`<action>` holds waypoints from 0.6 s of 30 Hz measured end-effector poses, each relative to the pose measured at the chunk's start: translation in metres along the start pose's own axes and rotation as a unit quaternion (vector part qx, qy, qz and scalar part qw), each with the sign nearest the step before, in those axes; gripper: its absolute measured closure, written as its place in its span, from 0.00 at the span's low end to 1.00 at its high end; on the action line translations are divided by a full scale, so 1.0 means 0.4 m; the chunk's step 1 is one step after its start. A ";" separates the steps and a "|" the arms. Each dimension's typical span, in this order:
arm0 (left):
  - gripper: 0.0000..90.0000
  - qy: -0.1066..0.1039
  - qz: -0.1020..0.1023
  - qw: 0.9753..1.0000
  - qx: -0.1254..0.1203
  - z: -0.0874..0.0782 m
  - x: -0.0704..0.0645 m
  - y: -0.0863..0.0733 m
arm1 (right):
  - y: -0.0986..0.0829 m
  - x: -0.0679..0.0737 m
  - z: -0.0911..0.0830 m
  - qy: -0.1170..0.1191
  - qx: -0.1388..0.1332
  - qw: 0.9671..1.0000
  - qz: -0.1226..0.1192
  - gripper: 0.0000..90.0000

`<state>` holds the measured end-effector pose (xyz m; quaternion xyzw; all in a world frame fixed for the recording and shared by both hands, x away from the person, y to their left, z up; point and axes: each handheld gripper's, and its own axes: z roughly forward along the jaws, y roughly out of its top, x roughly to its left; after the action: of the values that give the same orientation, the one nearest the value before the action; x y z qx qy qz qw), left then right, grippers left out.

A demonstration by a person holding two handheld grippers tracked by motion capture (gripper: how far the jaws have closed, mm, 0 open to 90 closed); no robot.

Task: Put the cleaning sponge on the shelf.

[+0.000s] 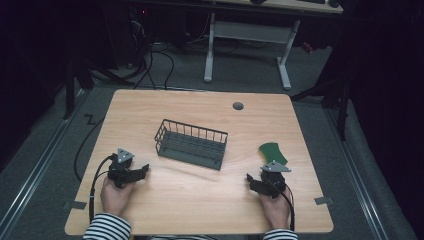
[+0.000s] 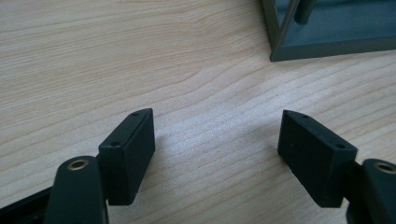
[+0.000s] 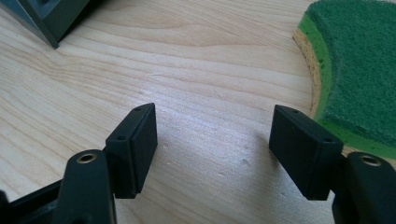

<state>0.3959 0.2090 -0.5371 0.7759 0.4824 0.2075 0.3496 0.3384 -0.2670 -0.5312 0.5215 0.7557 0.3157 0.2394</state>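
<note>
The green sponge (image 3: 359, 70) lies flat on the worktop (image 1: 200, 195), just beside my right claw (image 3: 212, 140), ahead of it and off to the side of its right jaw. In the high view the sponge (image 1: 272, 151) is just beyond this claw (image 1: 261, 181) and touches nothing else. The jaws of the right claw stand wide apart with only bare wood between them, so it grips nothing.

My worry is the approach. The sponge is thin and low, and its yellow foam edge faces the claw. If I push forward without turning first, I think the right jaw will hit this edge and slide the sponge away instead of closing around it. If I come down too steeply, the jaws may scrape the wood and pinch only the soft top layer, which could slip out.

My left claw (image 2: 217, 140) is also spread open and empty, with the corner of the wire basket (image 2: 327, 46) ahead of it to the right. A careless move there could knock the basket (image 1: 192, 145) out of place.
</note>
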 end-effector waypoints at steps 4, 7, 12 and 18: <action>0.32 0.000 0.000 1.000 -0.001 0.000 0.000 0.000 | 0.000 -0.002 0.001 0.001 0.002 1.000 0.004 0.35; 0.32 0.000 -0.001 1.000 -0.001 -0.001 0.000 0.000 | 0.000 -0.003 0.001 0.004 0.003 1.000 0.005 0.35; 0.32 0.000 -0.001 1.000 -0.001 -0.001 0.000 0.000 | 0.001 -0.003 0.001 0.006 0.003 1.000 0.005 0.36; 0.30 -0.001 0.000 1.000 0.001 0.000 -0.002 0.000 | 0.001 -0.003 0.001 0.007 0.003 1.000 0.005 0.36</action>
<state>0.3955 0.2085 -0.5370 0.7766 0.4821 0.2065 0.3490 0.3394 -0.2681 -0.5312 0.5238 0.7556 0.3183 0.2310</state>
